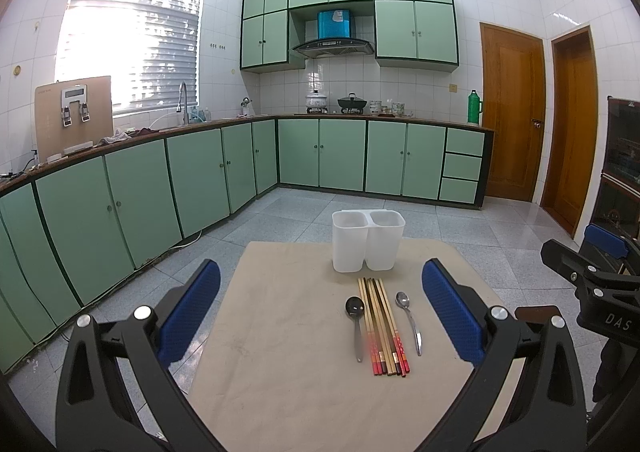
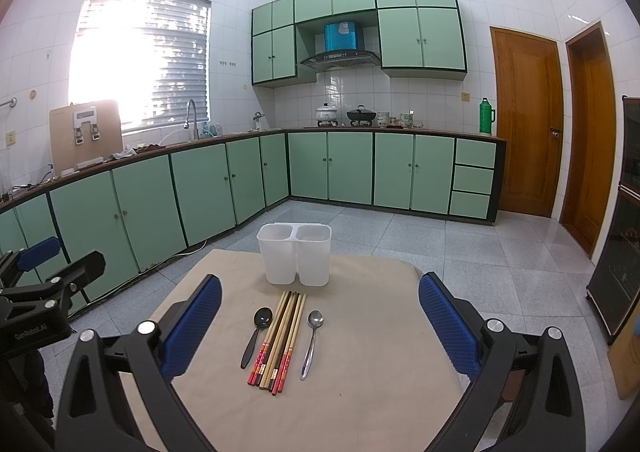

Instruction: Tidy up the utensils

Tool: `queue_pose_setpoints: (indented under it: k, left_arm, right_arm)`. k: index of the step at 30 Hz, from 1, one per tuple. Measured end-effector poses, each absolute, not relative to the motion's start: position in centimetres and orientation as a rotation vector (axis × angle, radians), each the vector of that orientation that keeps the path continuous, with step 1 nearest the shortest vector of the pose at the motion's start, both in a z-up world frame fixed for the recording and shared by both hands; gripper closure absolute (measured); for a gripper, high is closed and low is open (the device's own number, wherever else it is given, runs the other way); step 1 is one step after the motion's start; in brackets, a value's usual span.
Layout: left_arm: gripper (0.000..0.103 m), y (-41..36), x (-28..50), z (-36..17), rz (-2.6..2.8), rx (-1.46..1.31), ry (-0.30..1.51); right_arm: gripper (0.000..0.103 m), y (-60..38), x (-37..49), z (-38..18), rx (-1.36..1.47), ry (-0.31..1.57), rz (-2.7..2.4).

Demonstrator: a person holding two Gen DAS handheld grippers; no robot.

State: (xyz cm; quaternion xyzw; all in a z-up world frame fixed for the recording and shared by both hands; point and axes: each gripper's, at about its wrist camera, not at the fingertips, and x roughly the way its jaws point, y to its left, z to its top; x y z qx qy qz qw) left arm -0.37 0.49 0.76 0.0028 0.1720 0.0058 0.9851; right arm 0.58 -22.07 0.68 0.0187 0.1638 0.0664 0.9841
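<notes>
Start state; nothing sorted yet. Both sets of tongs hover above the near edge of the bench (image 1: 288, 392), jaws spread wide and empty: left tongs (image 1: 320, 316), right tongs (image 2: 320, 324).

Layout, left wrist view, clock face centred on the chopsticks (image 1: 384, 326):
- White two-compartment holder (image 1: 366, 242) at 12 o'clock, upright, just beyond the chopstick tips. Both compartments look empty.
- Dark spoon (image 1: 356, 322) at 9 o'clock, just beside the bundle, bowl pointing toward the holder.
- Silver spoon (image 1: 409, 318) at 3 o'clock, just beside the bundle, bowl likewise toward the holder.
- Chopsticks lie side by side, touching, red-patterned ends toward the camera.

Right wrist view confirms the same order: dark spoon (image 2: 256, 336), chopsticks (image 2: 280, 340), silver spoon (image 2: 312, 340), holder (image 2: 296, 254).

Handling, judged:
- Chopsticks: light, stiff, thin, likely smooth. They lie flat on the cloth-like cover, so a pinch across the bundle near mid-length looks best; a single stick may roll or twist in the pads.
- Silver spoon: stiff, probably slick. Take the handle near its middle, not the bowl.
- Dark spoon: material unclear; the thicker handle should grip more easily.
- Holder: thin plastic, probably light; could tip or slide if a utensil hits the rim.
</notes>
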Motion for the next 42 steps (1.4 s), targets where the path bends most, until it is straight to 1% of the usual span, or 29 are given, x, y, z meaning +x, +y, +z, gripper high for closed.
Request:
queue_pose_setpoints:
  k: [27, 34, 42]
  left_arm:
    - [0.005, 0.7, 0.1, 0.0, 0.011, 0.007, 0.356]
    - [0.005, 0.7, 2.0, -0.9, 0.016, 0.016, 0.38]
    - [0.005, 2.2, 7.6, -4.1, 0.061, 0.03, 0.473]
  right_arm:
    - [0.006, -22.2, 0.9, -0.1, 0.042, 0.343, 0.135]
    - [0.006, -22.3, 2.8, -0.7, 0.035, 0.371, 0.128]
    - [0.006, -22.1, 8.8, -4.3, 0.016, 0.501, 0.12]
